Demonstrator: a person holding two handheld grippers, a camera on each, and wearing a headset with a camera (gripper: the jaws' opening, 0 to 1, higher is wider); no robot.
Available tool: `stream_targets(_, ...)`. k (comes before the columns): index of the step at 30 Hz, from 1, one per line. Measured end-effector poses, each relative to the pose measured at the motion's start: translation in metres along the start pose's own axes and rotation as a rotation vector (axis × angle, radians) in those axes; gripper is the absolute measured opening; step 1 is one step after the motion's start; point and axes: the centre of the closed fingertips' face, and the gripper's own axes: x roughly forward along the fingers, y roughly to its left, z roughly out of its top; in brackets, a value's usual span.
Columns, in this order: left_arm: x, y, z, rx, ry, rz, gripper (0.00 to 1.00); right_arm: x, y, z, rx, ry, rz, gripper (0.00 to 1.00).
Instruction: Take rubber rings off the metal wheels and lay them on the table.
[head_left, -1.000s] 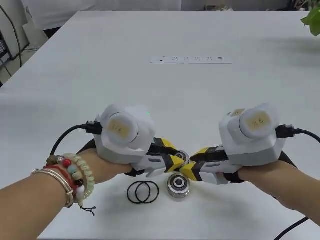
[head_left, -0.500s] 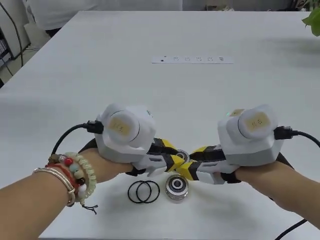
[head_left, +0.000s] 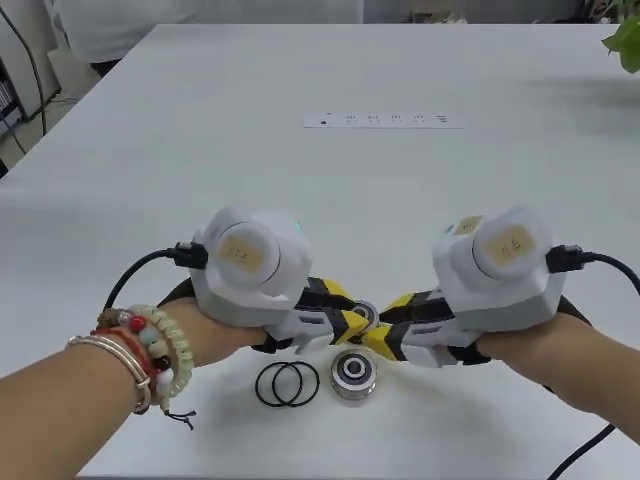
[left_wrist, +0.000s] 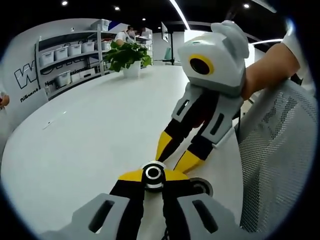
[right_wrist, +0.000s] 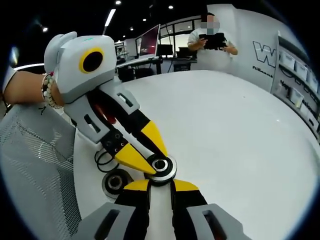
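Two rubber rings (head_left: 287, 384) are lying near the tabletop's (head_left: 300, 190) front edge, with wide room stretching beyond. Your left tongs (head_left: 340, 322) are pinching a metal wheel (head_left: 362, 314), and a second wheel (head_left: 354, 370) is sitting beside the rings. The left gripper view is showing your right tongs (left_wrist: 174, 157) spread at the held wheel.

The desk (head_left: 420, 200) has a smooth white top, matt with a soft sheen. The left tongs (head_left: 352, 322) and right tongs (head_left: 385, 338) wear smooth, faintly glossy shells of white and grey plastic, with matt yellow and black tips. The small wheel (right_wrist: 163, 168) at those tips is bright polished metal around a dark band. A second metal wheel (head_left: 354, 369) near the desk's front edge gleams too. Beside it, two thin rubber rings (head_left: 287, 384) look dull black. Glossy beads (head_left: 160, 350) circle the left wrist. The chair back (left_wrist: 280, 150) is grey woven mesh.
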Motion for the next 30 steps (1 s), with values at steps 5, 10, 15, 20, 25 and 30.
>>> stream_targets(5, -0.001, 0.000, 0.000, -0.003, 0.001, 0.001, 0.08, -0.002, -0.002, -0.003, 0.008, 0.012, -0.007, 0.02)
stream_targets(10, -0.001, 0.001, -0.001, -0.002, 0.005, 0.003, 0.08, -0.001, -0.003, -0.002, -0.003, 0.028, -0.035, 0.00)
stream_targets(15, -0.002, 0.001, -0.001, 0.006, 0.010, 0.005, 0.08, -0.001, -0.006, -0.002, 0.015, 0.041, -0.057, 0.00)
stream_targets(20, -0.002, 0.000, -0.001, 0.008, 0.013, 0.004, 0.08, -0.004, -0.012, 0.001, 0.051, 0.038, -0.084, 0.00)
stream_targets(25, -0.002, 0.000, -0.001, 0.008, 0.011, 0.001, 0.08, -0.005, -0.014, 0.001, 0.114, 0.024, -0.079, 0.00)
stream_targets(30, -0.002, 0.000, -0.001, 0.010, 0.013, 0.001, 0.08, -0.007, -0.015, 0.002, 0.193, -0.001, -0.066, 0.00)
